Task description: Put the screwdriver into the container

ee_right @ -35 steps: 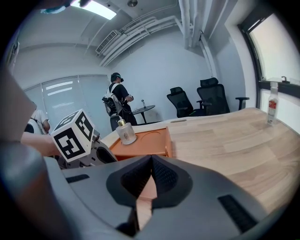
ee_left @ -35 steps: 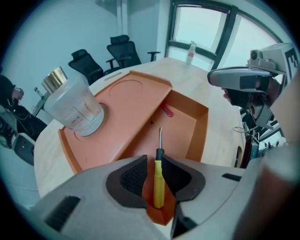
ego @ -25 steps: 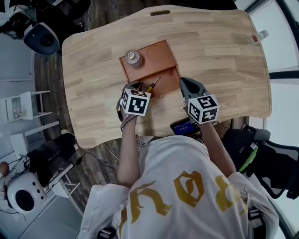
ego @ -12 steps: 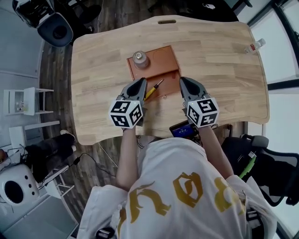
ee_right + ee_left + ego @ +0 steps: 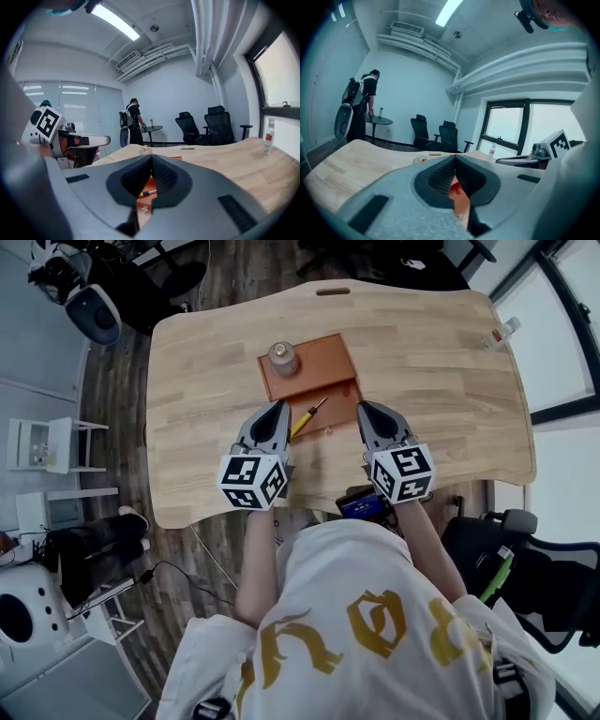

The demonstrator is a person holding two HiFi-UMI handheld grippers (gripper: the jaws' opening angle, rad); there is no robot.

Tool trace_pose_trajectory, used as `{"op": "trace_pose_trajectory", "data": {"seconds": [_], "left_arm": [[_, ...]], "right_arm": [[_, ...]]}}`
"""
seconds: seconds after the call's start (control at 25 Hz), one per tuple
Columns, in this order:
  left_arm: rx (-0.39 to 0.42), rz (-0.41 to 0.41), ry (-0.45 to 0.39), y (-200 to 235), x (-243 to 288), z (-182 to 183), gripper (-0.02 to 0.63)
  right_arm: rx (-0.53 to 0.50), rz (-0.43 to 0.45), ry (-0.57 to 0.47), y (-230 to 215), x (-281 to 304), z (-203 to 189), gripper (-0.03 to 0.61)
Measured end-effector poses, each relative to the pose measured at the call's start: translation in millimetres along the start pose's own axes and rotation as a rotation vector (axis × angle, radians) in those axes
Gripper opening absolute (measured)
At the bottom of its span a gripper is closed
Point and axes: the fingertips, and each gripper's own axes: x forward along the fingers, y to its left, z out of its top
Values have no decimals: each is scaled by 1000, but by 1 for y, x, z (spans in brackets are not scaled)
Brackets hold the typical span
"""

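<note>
A screwdriver (image 5: 306, 416) with a yellow handle lies slanted on the front part of the brown container (image 5: 323, 367), its metal tip pointing away from me. My left gripper (image 5: 280, 406) is shut and holds nothing, its tip just left of the screwdriver's handle. My right gripper (image 5: 362, 408) is also shut and holds nothing, a short way right of the screwdriver at the container's front right corner. In the right gripper view the screwdriver (image 5: 145, 192) shows through the hollow below the closed jaws. In the left gripper view only the container (image 5: 457, 197) shows there.
A small round jar (image 5: 283, 356) stands on the container's back left corner. The wooden table (image 5: 431, 381) carries a small bottle (image 5: 500, 332) at its far right edge. A dark device with a blue screen (image 5: 361, 503) sits at the table's near edge. Office chairs stand beyond.
The left gripper has drawn back toward me, away from the screwdriver's handle. The right gripper has barely moved. The screwdriver stays on the container.
</note>
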Motion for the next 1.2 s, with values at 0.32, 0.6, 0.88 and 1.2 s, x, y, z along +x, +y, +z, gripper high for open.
{"op": "trace_pose_trajectory", "data": {"seconds": [0.32, 0.6, 0.88, 1.2], "left_arm": [[32, 33, -18, -1, -17, 3, 9], [31, 15, -14, -3, -20, 2, 9], [14, 4, -16, 0, -19, -1, 10], [34, 23, 21, 2, -15, -9, 9]], "right_arm": [[-5, 16, -19, 14, -9, 5, 11], [-21, 5, -26, 18, -13, 7, 11], [-23, -8, -21, 19, -14, 4, 11], [-23, -19, -13, 19, -16, 0, 11]]}}
